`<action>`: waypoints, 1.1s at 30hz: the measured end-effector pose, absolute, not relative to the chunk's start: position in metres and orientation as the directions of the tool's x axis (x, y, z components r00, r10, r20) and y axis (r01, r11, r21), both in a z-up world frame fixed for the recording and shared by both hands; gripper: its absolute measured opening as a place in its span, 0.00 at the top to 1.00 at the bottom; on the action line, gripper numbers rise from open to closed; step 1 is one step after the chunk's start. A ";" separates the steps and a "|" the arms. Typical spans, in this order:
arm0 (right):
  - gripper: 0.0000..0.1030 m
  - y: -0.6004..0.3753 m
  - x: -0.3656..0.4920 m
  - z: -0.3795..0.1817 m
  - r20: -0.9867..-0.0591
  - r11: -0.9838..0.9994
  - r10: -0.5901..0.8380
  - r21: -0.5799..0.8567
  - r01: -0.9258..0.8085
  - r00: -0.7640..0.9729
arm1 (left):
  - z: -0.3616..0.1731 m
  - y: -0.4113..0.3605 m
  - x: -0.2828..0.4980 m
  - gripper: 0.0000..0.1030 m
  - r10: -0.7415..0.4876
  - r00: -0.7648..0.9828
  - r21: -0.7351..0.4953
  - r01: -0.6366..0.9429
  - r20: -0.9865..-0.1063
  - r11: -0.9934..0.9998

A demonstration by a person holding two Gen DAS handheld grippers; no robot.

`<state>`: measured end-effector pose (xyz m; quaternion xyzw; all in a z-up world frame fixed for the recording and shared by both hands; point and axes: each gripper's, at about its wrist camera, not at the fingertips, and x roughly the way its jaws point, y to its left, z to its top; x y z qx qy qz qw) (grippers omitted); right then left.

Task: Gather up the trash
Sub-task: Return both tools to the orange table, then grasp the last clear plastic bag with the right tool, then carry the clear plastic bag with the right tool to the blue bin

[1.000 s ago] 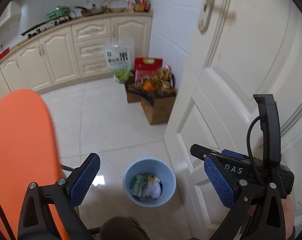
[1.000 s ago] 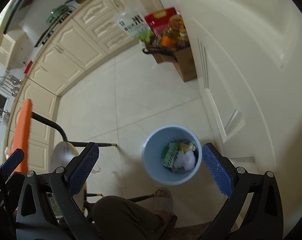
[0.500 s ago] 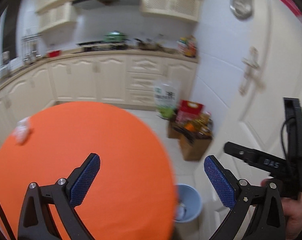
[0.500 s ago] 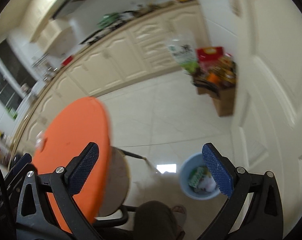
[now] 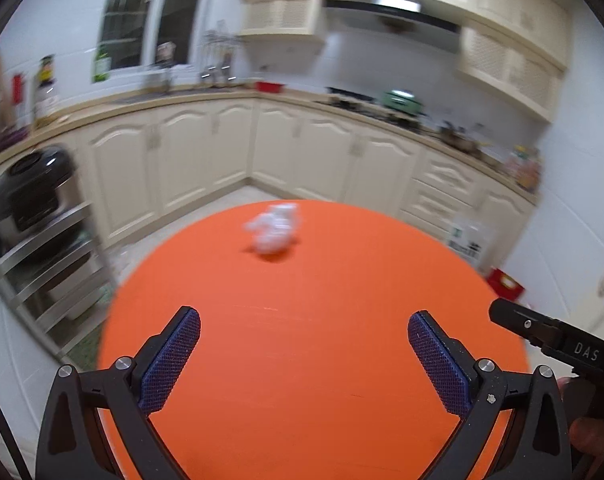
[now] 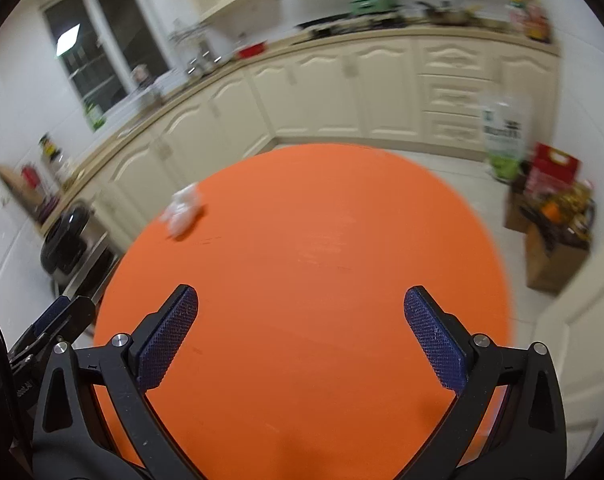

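One crumpled white wad (image 5: 275, 229) sits near the orange table's (image 5: 321, 360) far edge, dead ahead of the left gripper (image 5: 303, 356) & off to the far-left of the right gripper (image 6: 300, 336), both spread wide w/ nothing held, so left's prob nearer.

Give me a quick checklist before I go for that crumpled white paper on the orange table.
1. Left gripper jaws open and empty: ok.
2. Right gripper jaws open and empty: ok.
3. Crumpled white paper in sight on the orange table: ok.
4. Table between grippers and paper bare: ok.
5. Paper lined up with left gripper: ok, slightly left of centre.
6. Bin in view for the drop: not ok.
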<state>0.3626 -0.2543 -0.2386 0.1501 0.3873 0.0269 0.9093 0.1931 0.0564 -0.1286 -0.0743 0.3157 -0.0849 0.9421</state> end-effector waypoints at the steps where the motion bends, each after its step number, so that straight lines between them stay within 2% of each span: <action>1: 0.00 -0.242 0.373 -0.240 -0.702 0.958 0.171 0.284 0.051 0.691 | -0.130 0.067 0.196 0.01 -0.196 0.787 -0.199 0.094 -0.586 0.975; 8: 0.00 -0.147 0.464 -0.256 -0.743 0.975 0.205 0.211 -0.068 0.637 | -0.131 0.108 0.232 0.01 -0.121 0.784 -0.203 -0.006 -0.608 0.979; 15: 0.00 -0.103 0.534 -0.287 -0.787 0.977 0.209 0.198 -0.083 0.581 | -0.137 0.120 0.328 0.01 -0.066 0.765 -0.191 -0.075 -0.641 0.979; 20: 0.10 -0.089 0.573 -0.306 -0.813 0.982 0.184 0.175 -0.070 0.553 | -0.140 0.133 0.367 0.01 -0.052 0.752 -0.193 -0.102 -0.657 0.976; 21: 0.15 -0.088 0.579 -0.308 -0.818 0.983 0.177 0.169 -0.066 0.548 | -0.141 0.135 0.368 0.01 -0.050 0.750 -0.191 -0.103 -0.659 0.976; 22: 0.27 -0.085 0.586 -0.309 -0.823 0.984 0.173 0.165 -0.065 0.541 | -0.142 0.135 0.374 0.01 -0.045 0.749 -0.186 -0.105 -0.661 0.977; 23: 0.33 -0.082 0.592 -0.313 -0.829 0.984 0.175 0.161 -0.072 0.531 | -0.142 0.135 0.373 0.01 -0.044 0.748 -0.183 -0.104 -0.663 0.978; 24: 0.32 -0.078 0.596 -0.316 -0.835 0.984 0.177 0.155 -0.086 0.522 | -0.144 0.137 0.373 0.01 -0.044 0.746 -0.181 -0.103 -0.665 0.978; 25: 0.40 -0.077 0.596 -0.316 -0.829 0.986 0.165 0.132 -0.099 0.534 | -0.144 0.137 0.375 0.01 -0.044 0.744 -0.180 -0.103 -0.667 0.978; 28: 0.76 -0.076 0.589 -0.315 -0.821 0.983 0.181 0.131 -0.131 0.542 | -0.144 0.138 0.380 0.01 -0.044 0.741 -0.182 -0.106 -0.670 0.978; 33: 0.77 -0.117 0.545 -0.312 -0.794 0.964 0.264 0.228 -0.134 0.547 | -0.137 0.125 0.369 0.01 -0.068 0.743 -0.181 -0.073 -0.666 0.981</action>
